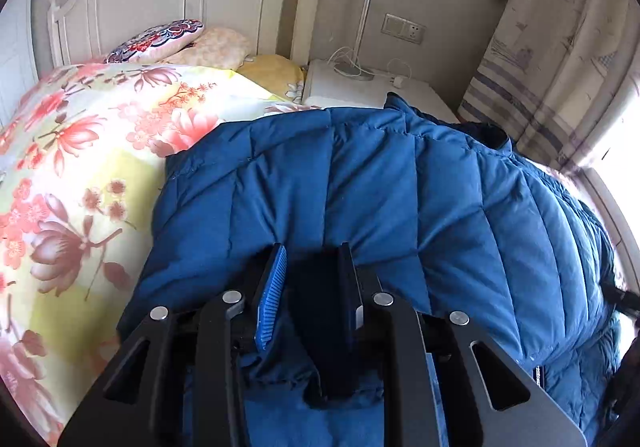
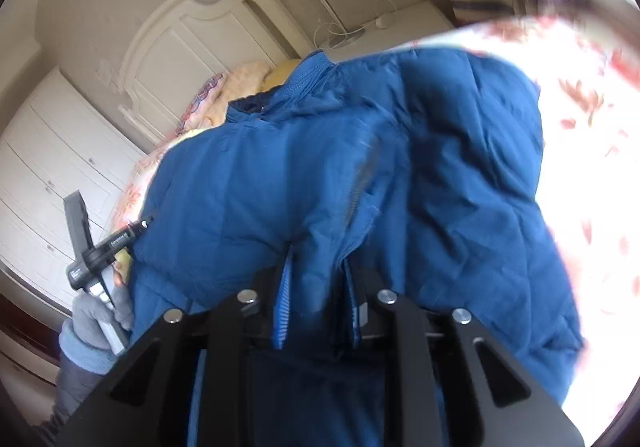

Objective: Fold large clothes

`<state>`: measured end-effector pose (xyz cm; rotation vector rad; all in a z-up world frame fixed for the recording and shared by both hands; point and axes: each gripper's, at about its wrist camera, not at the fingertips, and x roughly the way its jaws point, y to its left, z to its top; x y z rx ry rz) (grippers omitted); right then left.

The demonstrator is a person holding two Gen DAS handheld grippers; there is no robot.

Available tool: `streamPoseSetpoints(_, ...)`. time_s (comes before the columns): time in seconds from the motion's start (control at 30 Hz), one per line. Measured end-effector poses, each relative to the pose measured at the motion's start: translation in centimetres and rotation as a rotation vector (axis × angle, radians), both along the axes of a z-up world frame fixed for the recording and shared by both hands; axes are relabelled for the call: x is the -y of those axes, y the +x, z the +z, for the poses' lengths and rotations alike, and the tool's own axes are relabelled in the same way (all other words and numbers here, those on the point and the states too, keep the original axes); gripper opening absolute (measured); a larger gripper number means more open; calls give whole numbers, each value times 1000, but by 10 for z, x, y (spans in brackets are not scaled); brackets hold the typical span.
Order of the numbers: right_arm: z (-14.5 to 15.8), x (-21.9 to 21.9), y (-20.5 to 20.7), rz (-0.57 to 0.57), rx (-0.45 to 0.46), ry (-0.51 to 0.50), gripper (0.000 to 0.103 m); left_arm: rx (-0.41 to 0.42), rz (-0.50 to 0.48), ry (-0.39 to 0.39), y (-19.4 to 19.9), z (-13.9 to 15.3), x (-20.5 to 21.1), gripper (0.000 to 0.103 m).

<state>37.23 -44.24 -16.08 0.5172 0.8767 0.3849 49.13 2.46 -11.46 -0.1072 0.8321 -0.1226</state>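
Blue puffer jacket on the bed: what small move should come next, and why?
Probably carry the gripped edge across and lay it flat. Both tongs, left and right, pinch the jacket, which sits bunched on the floral quilt.

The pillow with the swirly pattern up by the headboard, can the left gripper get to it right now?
Probably not yet. The left gripper is shut on a fold of the blue jacket, and the pillow lies far beyond, past the flowered quilt. It would need to let go first.
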Motion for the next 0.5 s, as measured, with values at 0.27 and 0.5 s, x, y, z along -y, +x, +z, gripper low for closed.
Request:
streamPoseSetpoints(0.27, 78, -27, -13, -146, 236, -366, 45, 109, -19, 10, -3, 67, 20, 20)
streamPoseSetpoints(0.5, 81, -106, 55, 2, 225, -474, 60, 61, 29, 267, 59, 40, 64, 99)
